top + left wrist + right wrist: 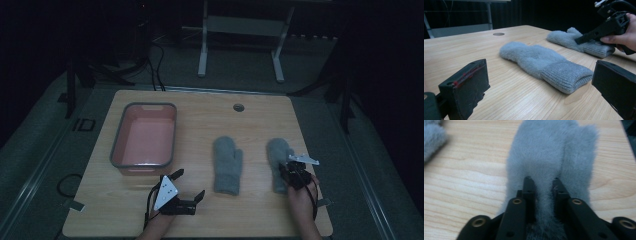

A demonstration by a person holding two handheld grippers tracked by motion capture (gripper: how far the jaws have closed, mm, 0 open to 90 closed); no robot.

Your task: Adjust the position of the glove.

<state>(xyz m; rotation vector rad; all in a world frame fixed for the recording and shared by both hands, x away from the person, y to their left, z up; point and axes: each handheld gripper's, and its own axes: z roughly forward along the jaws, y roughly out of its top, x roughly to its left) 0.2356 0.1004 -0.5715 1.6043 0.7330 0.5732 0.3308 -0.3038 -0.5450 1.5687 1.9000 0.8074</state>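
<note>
On the table [120, 215], a tub [144, 137] lies left of two mittens [228, 165] [278, 161] lying side by side.

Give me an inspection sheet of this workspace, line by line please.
Surface: wooden table, small round hole near far edge.
Job's things: two grey mittens; right mitten pinched, left mitten lying flat.
Clutter: pink bin, looks empty.
Grippers: right gripper shut on a fold of mitten; left gripper open, holding nothing.
Cables: black cables on floor behind table.
Surroundings: dark room, white stand.
</note>
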